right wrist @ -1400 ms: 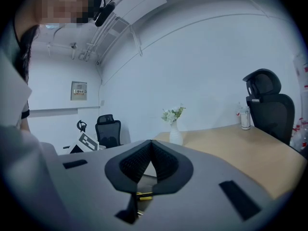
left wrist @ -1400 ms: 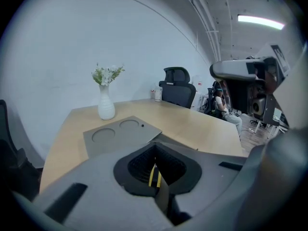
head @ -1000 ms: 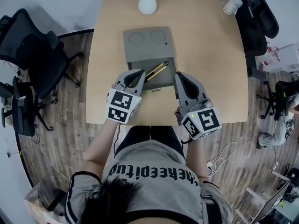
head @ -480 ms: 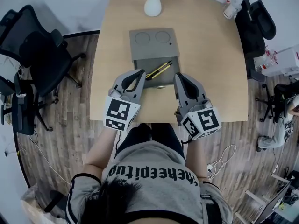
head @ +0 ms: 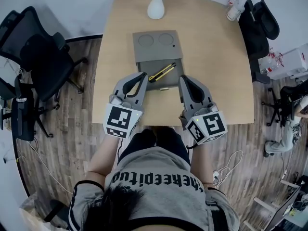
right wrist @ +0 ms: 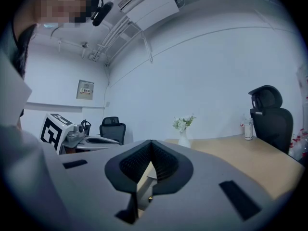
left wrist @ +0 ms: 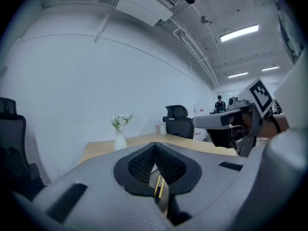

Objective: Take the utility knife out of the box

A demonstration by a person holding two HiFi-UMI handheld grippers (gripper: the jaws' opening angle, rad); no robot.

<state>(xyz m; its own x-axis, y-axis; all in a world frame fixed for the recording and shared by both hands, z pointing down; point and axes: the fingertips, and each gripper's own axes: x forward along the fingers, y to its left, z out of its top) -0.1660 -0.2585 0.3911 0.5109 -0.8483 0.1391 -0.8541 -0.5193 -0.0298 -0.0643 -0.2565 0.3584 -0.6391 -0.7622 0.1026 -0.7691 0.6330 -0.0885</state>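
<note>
A grey box (head: 155,44) sits on the wooden table (head: 216,66) with its drawer pulled toward me. The yellow-and-black utility knife (head: 161,71) lies slantwise in the drawer. My left gripper (head: 142,75) is shut and empty, its tips just left of the drawer's near corner. In the left gripper view the left gripper (left wrist: 155,146) shows closed jaws, with the knife (left wrist: 159,186) seen through the gap below them. My right gripper (head: 184,78) hovers just right of the drawer. The right gripper (right wrist: 150,142) also shows meeting jaws with nothing between them.
A white vase (head: 156,7) with flowers stands at the table's far edge behind the box. A white cup (head: 233,9) sits at the far right corner. Black office chairs stand to the left (head: 38,52) and right (head: 257,25) of the table.
My left gripper has lifted and drawn back toward me, its marker cube now lower left in the head view. The right gripper has shifted only slightly. The knife lies as before.
</note>
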